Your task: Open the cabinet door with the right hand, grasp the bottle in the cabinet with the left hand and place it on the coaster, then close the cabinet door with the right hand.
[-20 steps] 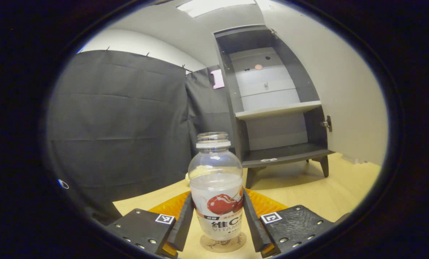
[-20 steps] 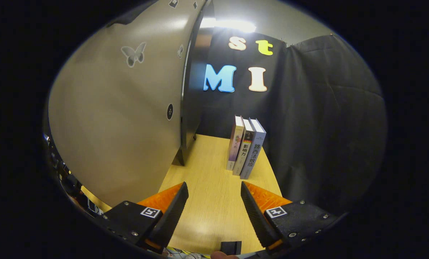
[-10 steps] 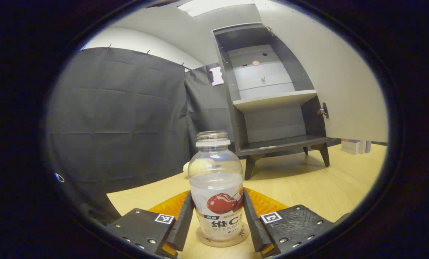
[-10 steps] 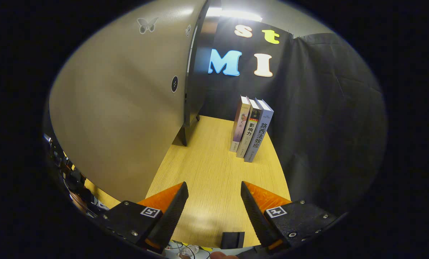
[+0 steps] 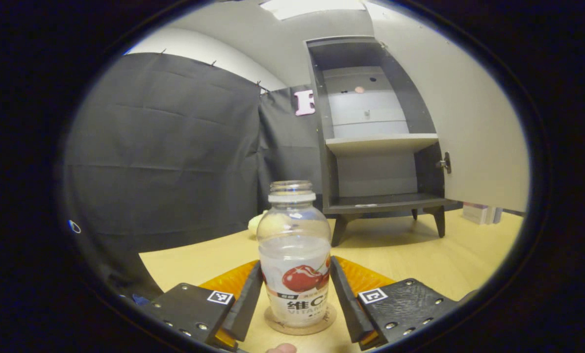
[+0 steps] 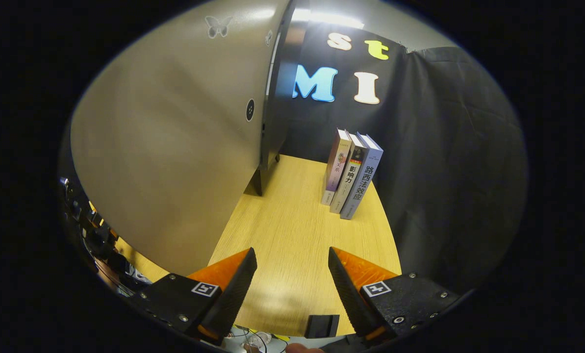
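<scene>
In the left gripper view we find the left hand-held gripper (image 5: 295, 294) with its two fingers standing along either side of the bottle (image 5: 294, 260); we cannot tell whether they press on it or have just let go. The bottle stands upright and uncapped between the fingers, resting on the round coaster (image 5: 299, 324), which lies on the wooden surface (image 5: 419, 255) directly ahead of this hand-held gripper. Beyond the bottle and to the right we see the cabinet (image 5: 375, 142) on its short legs, its interior exposed, with one pale shelf across the middle. Its cabinet door (image 5: 469, 122) stands swung open at the right edge of that view. In the right gripper view we find the right hand-held gripper (image 6: 292, 287) spread wide and holding nothing, hovering over the surface. The outer face of the cabinet door rises close to its left, marked with a butterfly decal (image 6: 218, 25) and a round dark knob (image 6: 250, 110). Ahead and slightly right, three books (image 6: 353, 174) stand leaning together near the black cloth wall.
</scene>
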`<state>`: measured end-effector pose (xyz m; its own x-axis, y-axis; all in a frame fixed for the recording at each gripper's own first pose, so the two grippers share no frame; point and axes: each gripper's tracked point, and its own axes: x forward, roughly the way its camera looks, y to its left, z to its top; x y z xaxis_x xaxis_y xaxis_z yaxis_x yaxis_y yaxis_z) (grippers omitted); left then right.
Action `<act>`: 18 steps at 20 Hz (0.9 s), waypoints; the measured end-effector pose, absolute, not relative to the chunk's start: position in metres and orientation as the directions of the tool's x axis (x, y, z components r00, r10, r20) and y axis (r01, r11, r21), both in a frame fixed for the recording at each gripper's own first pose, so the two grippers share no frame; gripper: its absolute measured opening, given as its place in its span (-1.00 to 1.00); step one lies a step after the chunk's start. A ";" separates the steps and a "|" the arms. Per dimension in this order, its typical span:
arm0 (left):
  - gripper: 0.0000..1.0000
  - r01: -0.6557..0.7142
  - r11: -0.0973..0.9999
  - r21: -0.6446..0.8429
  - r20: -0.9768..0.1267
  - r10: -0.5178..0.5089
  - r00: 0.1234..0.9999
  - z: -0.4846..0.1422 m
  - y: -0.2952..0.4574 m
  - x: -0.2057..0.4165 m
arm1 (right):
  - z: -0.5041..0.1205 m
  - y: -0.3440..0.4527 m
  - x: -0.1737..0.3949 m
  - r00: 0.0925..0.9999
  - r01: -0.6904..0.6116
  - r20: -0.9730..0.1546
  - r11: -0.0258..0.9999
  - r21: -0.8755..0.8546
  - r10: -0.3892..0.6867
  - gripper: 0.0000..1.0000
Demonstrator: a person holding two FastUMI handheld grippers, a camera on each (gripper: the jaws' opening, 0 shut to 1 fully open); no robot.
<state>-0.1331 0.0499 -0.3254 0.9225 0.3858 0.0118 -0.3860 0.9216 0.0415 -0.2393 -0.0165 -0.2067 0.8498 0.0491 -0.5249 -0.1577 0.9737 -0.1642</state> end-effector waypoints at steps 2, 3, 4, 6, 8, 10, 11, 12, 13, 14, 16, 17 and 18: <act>0.54 -0.384 0.921 0.061 0.029 0.383 0.923 -0.314 0.051 -0.135 | -0.208 -0.016 -0.241 0.846 -0.161 -0.530 0.973 -0.166 0.050 0.82; 0.54 -0.393 0.916 0.084 0.023 0.393 0.919 -0.310 0.054 -0.136 | -0.209 -0.016 -0.241 0.846 -0.160 -0.531 0.973 -0.165 0.049 0.82; 0.54 -0.393 0.914 0.100 0.036 0.391 0.920 -0.301 0.053 -0.135 | -0.209 -0.018 -0.242 0.847 -0.154 -0.531 0.971 -0.182 0.035 0.82; 0.54 -0.366 0.924 0.109 0.076 0.359 0.930 -0.277 0.046 -0.135 | -0.208 -0.020 -0.242 0.845 -0.161 -0.534 0.967 -0.200 0.030 0.82; 0.42 -0.341 0.933 0.112 0.095 0.332 0.939 -0.259 0.041 -0.137 | -0.205 -0.015 -0.242 0.849 -0.165 -0.527 0.969 -0.184 0.045 0.82; 0.65 -0.332 0.936 0.120 0.116 0.319 0.941 -0.243 0.039 -0.139 | -0.201 -0.013 -0.239 0.859 -0.165 -0.508 0.971 -0.171 0.057 0.82; 0.65 -0.330 0.935 0.126 0.126 0.315 0.941 -0.236 0.038 -0.136 | -0.201 -0.011 -0.238 0.862 -0.163 -0.504 0.973 -0.163 0.060 0.81; 0.63 -0.329 0.935 0.133 0.132 0.313 0.941 -0.231 0.039 -0.136 | -0.201 -0.012 -0.238 0.861 -0.161 -0.504 0.975 -0.156 0.062 0.82; 0.61 -0.328 0.935 0.134 0.141 0.310 0.940 -0.224 0.039 -0.138 | -0.200 -0.012 -0.239 0.861 -0.158 -0.505 0.976 -0.149 0.062 0.82; 0.60 -0.328 0.935 0.132 0.151 0.308 0.939 -0.216 0.038 -0.140 | -0.199 -0.013 -0.240 0.861 -0.154 -0.504 0.978 -0.142 0.062 0.82; 0.57 -0.329 0.934 0.136 0.169 0.306 0.937 -0.200 0.034 -0.144 | -0.196 -0.015 -0.239 0.864 -0.140 -0.500 0.982 -0.129 0.057 0.82; 0.55 -0.336 0.932 0.140 0.172 0.311 0.935 -0.191 0.034 -0.147 | -0.194 -0.016 -0.238 0.868 -0.128 -0.494 0.985 -0.119 0.053 0.82; 0.53 -0.334 0.933 0.134 0.168 0.311 0.935 -0.180 0.035 -0.150 | -0.190 -0.016 -0.237 0.873 -0.116 -0.484 0.988 -0.104 0.052 0.82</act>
<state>-0.1496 0.0349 -0.1804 0.9355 0.3108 0.1681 -0.3341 0.9329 0.1342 -0.2369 -0.0160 -0.1899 0.8734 0.0518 -0.4842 -0.1164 0.9877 -0.1044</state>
